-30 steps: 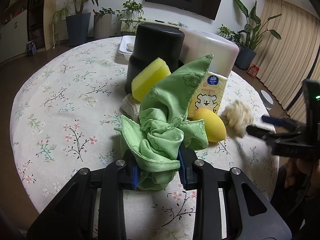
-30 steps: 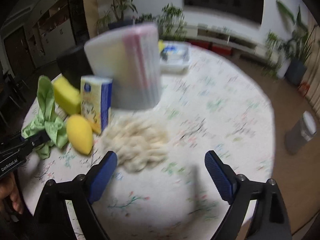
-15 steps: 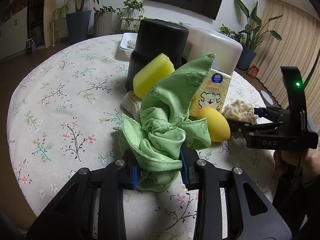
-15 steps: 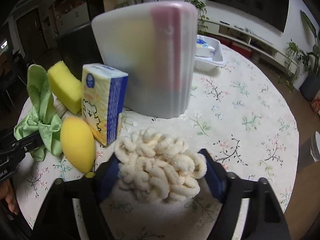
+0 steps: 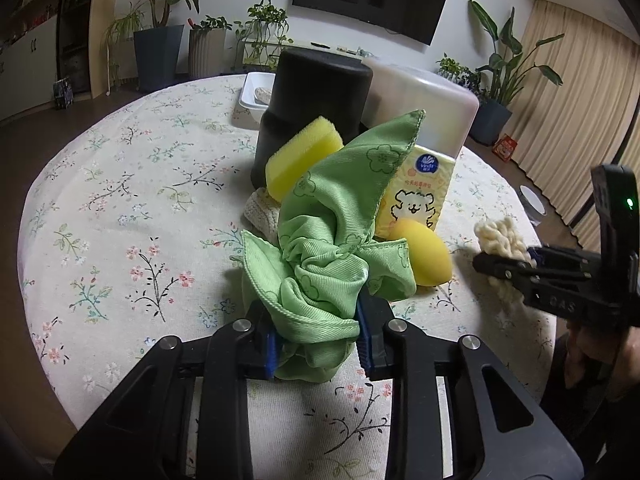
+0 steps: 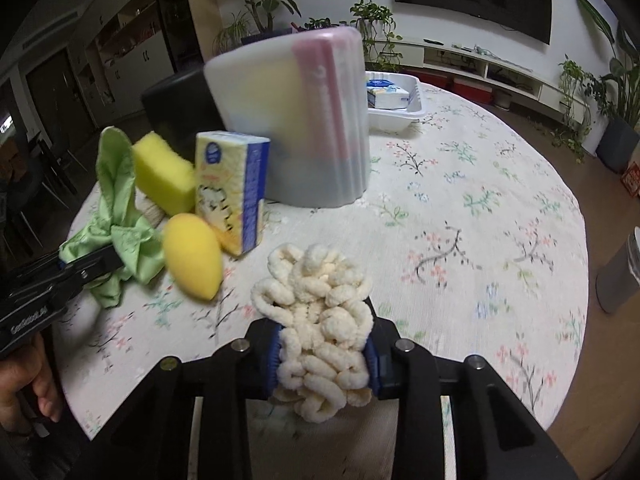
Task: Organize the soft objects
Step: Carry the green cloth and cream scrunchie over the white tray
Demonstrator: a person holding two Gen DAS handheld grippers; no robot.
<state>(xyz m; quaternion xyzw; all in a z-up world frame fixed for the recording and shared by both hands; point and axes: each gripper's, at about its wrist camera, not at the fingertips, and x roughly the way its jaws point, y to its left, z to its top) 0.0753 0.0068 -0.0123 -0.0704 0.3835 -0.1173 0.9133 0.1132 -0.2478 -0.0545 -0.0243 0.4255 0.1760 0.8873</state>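
Left gripper: your left gripper [image 5: 318,342] is squeezed tight on the green cloth [image 5: 332,236], low over the table [image 5: 120,200].
Green cloth: it is all bunched up between the blue pads, and one corner pokes up high (like a rabbit ear).
Right gripper: your right gripper [image 6: 322,354] is pinched on the cream fluffy cloth [image 6: 320,304].
Cream fluffy cloth: it bulges out above and below the pads, at the near edge of the table.
Yellow egg sponge: the yellow egg sponge [image 6: 192,256] lies on the table, between your two grippers and touching the green cloth.
Tissue pack: the tissue pack [image 6: 232,188] stands upright just behind the egg sponge.
Yellow block sponge: the yellow block sponge [image 5: 302,152] leans on the black bin [image 5: 312,104].
Clear bin: the frosted bin [image 6: 296,120] stands beside the black one.
White tray: the white tray [image 6: 396,108] sits far back.
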